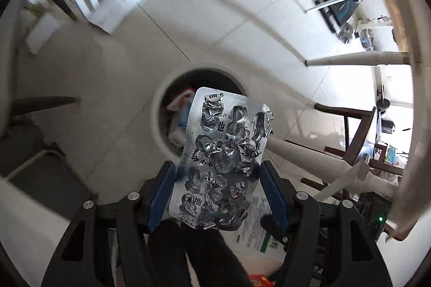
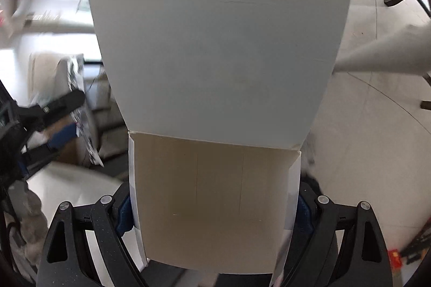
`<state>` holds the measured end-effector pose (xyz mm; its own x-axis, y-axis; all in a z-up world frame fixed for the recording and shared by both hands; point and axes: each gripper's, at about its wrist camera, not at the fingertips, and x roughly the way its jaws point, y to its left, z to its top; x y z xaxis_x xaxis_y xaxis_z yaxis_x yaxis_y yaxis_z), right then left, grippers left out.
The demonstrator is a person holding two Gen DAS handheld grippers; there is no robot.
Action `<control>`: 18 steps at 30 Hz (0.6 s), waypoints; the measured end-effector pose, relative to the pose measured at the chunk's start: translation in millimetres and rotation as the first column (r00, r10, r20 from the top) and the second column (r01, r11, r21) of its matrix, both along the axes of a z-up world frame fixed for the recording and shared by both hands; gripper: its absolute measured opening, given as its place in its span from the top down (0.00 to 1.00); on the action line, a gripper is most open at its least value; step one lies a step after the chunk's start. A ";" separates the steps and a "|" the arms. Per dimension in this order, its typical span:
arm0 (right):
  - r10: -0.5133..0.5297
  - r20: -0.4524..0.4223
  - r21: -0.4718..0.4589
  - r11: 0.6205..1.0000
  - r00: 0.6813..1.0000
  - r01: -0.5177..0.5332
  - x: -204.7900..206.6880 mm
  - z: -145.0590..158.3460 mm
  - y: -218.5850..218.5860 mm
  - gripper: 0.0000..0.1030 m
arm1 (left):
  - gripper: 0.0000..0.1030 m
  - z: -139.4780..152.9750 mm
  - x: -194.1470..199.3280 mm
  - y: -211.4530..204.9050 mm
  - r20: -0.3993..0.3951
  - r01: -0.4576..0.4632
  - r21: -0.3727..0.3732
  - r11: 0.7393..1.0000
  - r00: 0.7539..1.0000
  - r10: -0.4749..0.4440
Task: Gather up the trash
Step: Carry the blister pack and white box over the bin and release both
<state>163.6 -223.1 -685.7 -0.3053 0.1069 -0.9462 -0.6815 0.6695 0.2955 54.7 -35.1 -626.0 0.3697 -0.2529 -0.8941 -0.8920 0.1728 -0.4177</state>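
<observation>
The left gripper [image 1: 218,192] pinched a crumpled silver foil blister pack [image 1: 221,155] between its blue pads by the long edges, long axis running forward past the fingertips toward the round white trash bin [image 1: 159,109] below, apparently poised for dropping. The right gripper [image 2: 215,208], fingers spread wide, clamped an opened white cardboard box [image 2: 218,71] by its sides, flap pointing forward beyond the fingers.
</observation>
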 end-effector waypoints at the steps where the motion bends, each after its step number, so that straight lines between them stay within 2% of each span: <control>1: -0.011 0.001 0.000 1.000 1.000 0.011 6.9 -16.4 3.9 0.11 | 0.40 -15.8 7.9 5.5 0.003 0.005 -0.018 1.000 1.000 -0.005; 3: -0.032 -0.010 -0.001 0.999 0.999 0.032 19.9 -50.0 12.0 0.11 | 0.39 -46.6 25.0 14.4 0.012 0.036 -0.056 0.998 0.999 -0.035; 6: -0.032 -0.027 -0.006 0.999 0.999 0.032 30.5 -87.1 21.8 0.11 | 0.39 -75.2 41.0 23.8 0.004 0.085 -0.086 0.993 0.996 -0.085; 9: -0.019 -0.041 -0.008 1.000 0.999 0.019 36.9 -113.3 32.5 0.11 | 0.37 -86.7 50.7 28.0 -0.023 0.132 -0.077 0.988 0.991 -0.134; 11: -0.003 -0.041 -0.013 1.000 0.999 0.002 27.5 -125.4 49.3 0.09 | 0.20 -91.4 50.0 31.4 -0.036 0.133 -0.076 0.988 0.990 -0.136; 14: -0.007 -0.060 -0.034 0.999 0.998 0.005 25.6 -137.6 52.6 0.00 | 0.07 -93.8 46.4 36.2 -0.045 0.118 -0.073 0.990 0.992 -0.122; 18: -0.009 -0.069 -0.061 0.998 0.998 0.005 24.7 -145.4 54.6 0.00 | 0.06 -85.0 37.2 35.1 -0.074 0.109 -0.040 0.993 0.991 -0.112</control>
